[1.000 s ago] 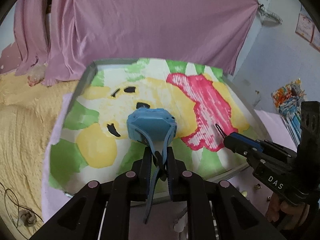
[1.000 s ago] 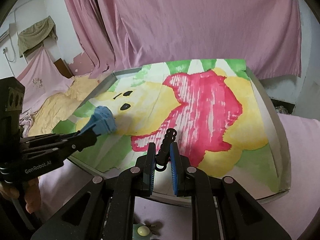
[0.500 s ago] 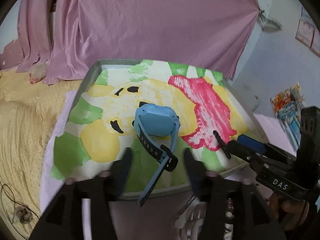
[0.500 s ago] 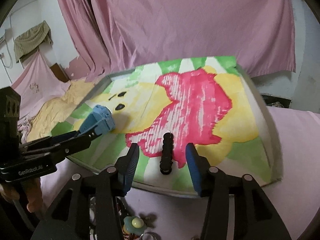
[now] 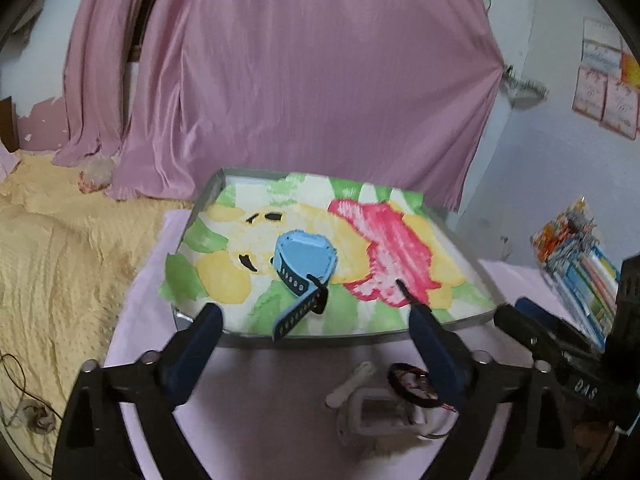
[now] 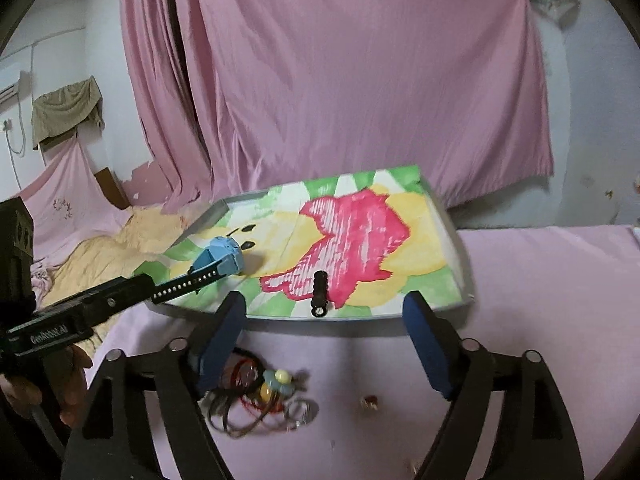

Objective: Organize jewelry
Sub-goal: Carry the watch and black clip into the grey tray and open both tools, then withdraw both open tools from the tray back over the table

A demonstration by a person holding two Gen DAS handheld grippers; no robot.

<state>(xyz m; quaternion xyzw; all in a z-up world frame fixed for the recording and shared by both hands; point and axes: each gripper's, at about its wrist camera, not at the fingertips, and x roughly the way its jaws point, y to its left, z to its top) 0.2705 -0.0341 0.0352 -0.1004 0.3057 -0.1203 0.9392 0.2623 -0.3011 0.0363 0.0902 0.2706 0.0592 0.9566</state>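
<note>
1. A light blue plastic watch with a blue strap [image 5: 305, 258] lies in the flat tray with the painted yellow, pink and green picture [image 5: 420, 330]. It sits on the yellow part, near the front rim. Its strap is looped, and the loose end with small holes points at the front rim.
2. A small black beaded piece with a ring at one end [image 6: 319, 287] lies on the pink part of the tray, well apart from the watch.
3. A tangle of thin cords and round beads [image 6: 262, 396] lies on the pink cloth just in front of the tray.
4. A tiny ring-like piece [image 6: 369, 402] lies near that tangle; it is too small to tell more.
</note>
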